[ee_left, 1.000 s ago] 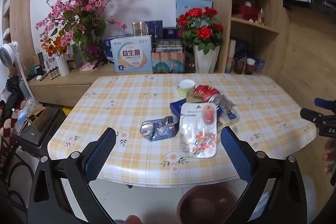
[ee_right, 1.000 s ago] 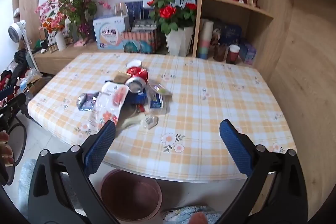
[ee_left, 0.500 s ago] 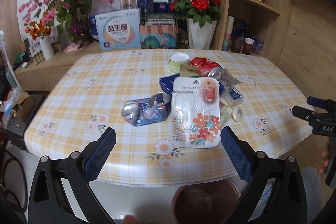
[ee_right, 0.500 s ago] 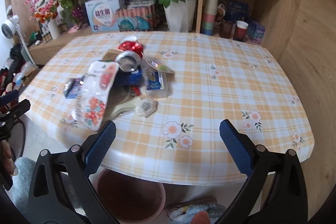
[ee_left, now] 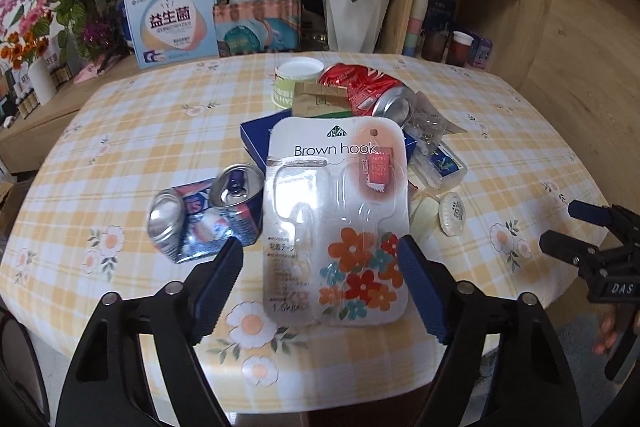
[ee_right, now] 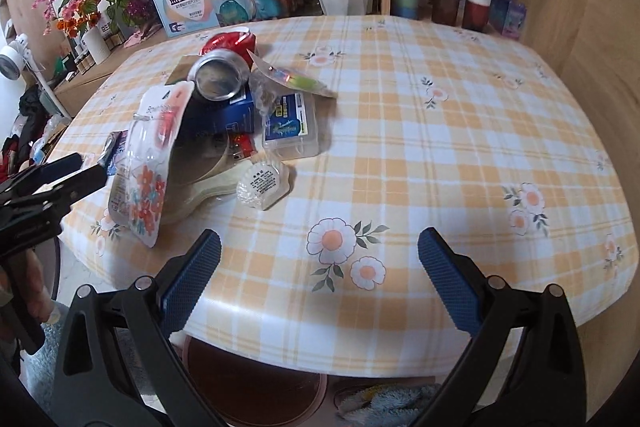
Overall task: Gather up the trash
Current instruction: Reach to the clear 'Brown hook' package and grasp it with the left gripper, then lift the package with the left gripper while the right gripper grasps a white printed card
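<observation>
Left gripper (ee_left: 320, 263): jaws closing, pads not yet pressing, framing the near end of the blister pack (ee_left: 338, 215) printed "Brown hook". Right gripper (ee_right: 318, 267): jaws wide apart, nothing between them, hovering over bare cloth at the near edge of the tabletop (ee_right: 460, 131).

Best gripped at the near end of the pack, which overhangs the pile slightly. Worth squeezing gently; thin plastic likely flexes and slips. Lift straight up, since the far end rests on the blue box (ee_left: 260, 137) and could drag things along.

Just left of the pack: crushed blue can (ee_left: 204, 217). Just right: small white sachet (ee_left: 452, 213). Farther toward the middle: clear plastic case (ee_right: 290, 125), red can (ee_left: 360, 87), green-labelled cup (ee_left: 298, 81).

Likely drop point: brown bin (ee_right: 256, 383) under the near edge.
</observation>
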